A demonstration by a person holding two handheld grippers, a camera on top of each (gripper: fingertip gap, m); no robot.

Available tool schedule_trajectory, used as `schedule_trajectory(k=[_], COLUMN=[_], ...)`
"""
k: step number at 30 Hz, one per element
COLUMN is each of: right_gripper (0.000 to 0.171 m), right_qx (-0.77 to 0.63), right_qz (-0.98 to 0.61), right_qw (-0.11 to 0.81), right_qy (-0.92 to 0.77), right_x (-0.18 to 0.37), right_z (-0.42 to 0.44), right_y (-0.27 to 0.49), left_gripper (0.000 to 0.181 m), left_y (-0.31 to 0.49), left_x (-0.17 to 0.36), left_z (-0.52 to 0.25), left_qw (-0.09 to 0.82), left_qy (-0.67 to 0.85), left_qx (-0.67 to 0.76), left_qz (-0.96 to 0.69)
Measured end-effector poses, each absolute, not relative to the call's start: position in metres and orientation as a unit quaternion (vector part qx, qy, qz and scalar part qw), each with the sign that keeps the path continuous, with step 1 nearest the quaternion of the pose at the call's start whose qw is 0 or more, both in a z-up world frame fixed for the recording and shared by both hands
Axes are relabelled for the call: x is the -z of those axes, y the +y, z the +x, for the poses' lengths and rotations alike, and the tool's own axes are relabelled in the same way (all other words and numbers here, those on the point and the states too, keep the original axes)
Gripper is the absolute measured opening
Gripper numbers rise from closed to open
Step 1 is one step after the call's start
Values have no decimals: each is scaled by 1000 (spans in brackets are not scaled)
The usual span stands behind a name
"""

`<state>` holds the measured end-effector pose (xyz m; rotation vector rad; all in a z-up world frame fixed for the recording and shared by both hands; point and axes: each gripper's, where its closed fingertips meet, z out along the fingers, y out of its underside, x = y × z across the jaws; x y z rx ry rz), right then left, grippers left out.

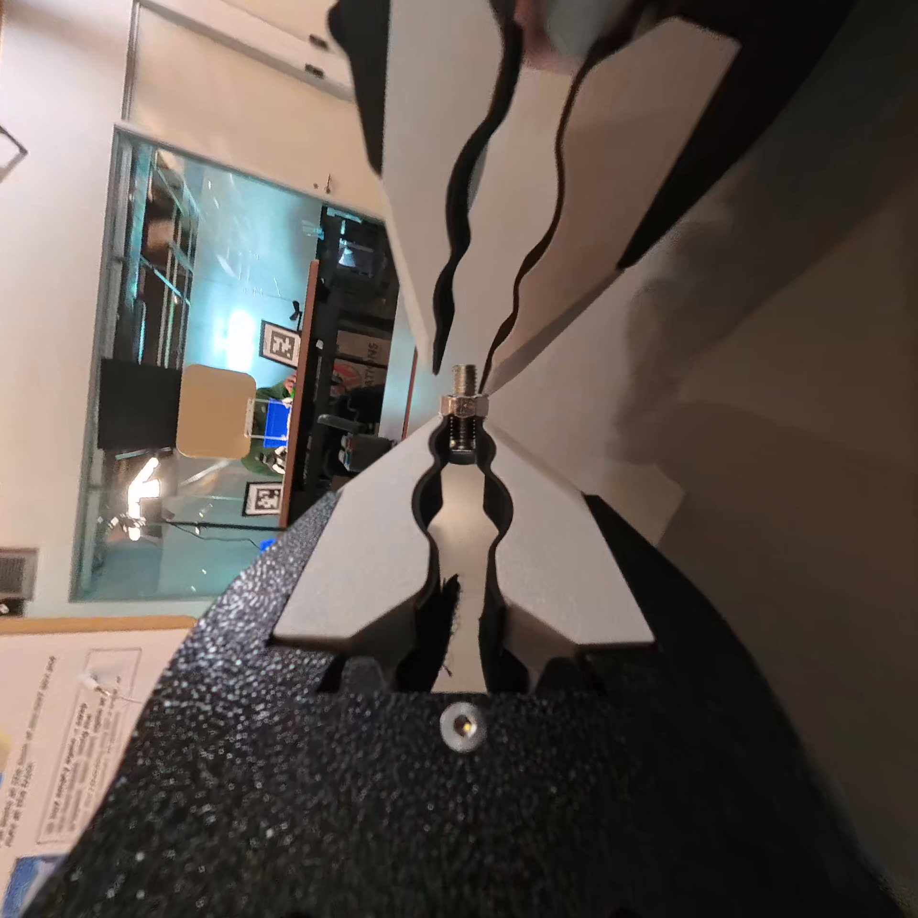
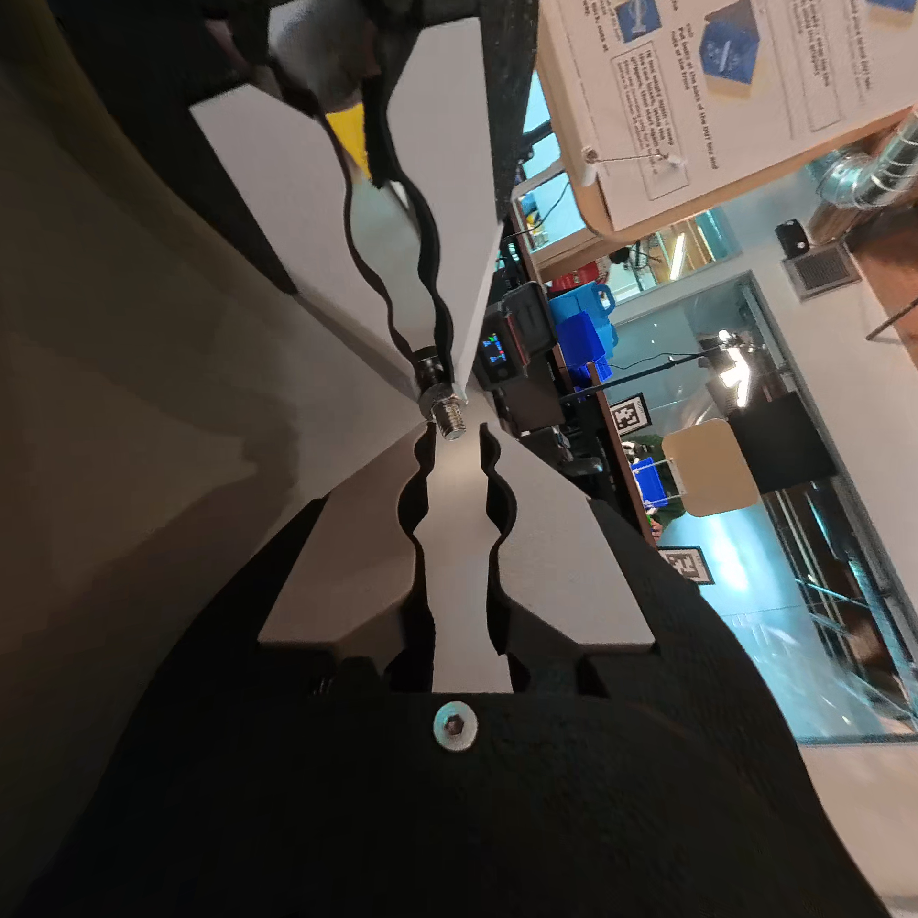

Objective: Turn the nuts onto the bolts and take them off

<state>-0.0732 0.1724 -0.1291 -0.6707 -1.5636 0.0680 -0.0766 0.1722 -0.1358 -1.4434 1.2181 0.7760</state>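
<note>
a small metal bolt [image 1: 462, 427] with a nut [image 1: 465, 405] on it, held up in the air between two grippers.

the left gripper [image 1: 463, 437] is clamped on the bolt's head end. the right gripper [image 2: 454, 432] has its tips apart around the free threaded end. both parts look hard, light and slippery, so grab the nut by its flat sides.

bolt [image 1: 463, 385] and nut [image 1: 464, 405]: bright shiny metal, threads crisp. left gripper [image 1: 462, 427] body: black plastic, rough speckled grain; fingers [image 1: 377, 536] matt pale grey, smooth, black rubbery wavy liners. right gripper [image 2: 454, 432] same finish.
</note>
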Motion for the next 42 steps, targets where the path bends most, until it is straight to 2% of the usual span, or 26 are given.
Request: schedule_trajectory(k=[3, 9, 17, 24, 28, 33, 37, 42], right_gripper=[9, 8, 8, 8, 8, 8, 8, 8], right_qx=[-27, -28, -19, -8, 2, -10, -8, -3], right_qz=[-292, -310, -307, -295, -286, -269, -266, -256], right_qw=[638, 645, 647, 634, 618, 622, 624, 623], right_qy=[-712, -698, -698, -715, -732, -735, -735, -739], right_x=[138, 132, 132, 140, 148, 146, 146, 147], right_z=[-74, -74, -73, -74, -75, -77, -76, -76], right_y=[169, 174, 176, 174, 172, 163, 163, 162], left_gripper=[7, 13, 14, 14, 61, 47, 24, 18], left_y=[170, 176, 178, 175, 170, 169, 170, 167], left_x=[141, 134, 136, 145, 156, 160, 158, 160], left_z=[-76, -78, -77, -78, -79, -84, -91, -90], left_qw=[509, 552, 562, 534, 496, 485, 482, 477], left_qy=[533, 472, 448, 462, 477, 483, 488, 500], left_qx=[-333, -289, -253, -231, -207, -215, -252, -245], left_qz=[-588, -623, -648, -669, -695, -696, -683, -680])
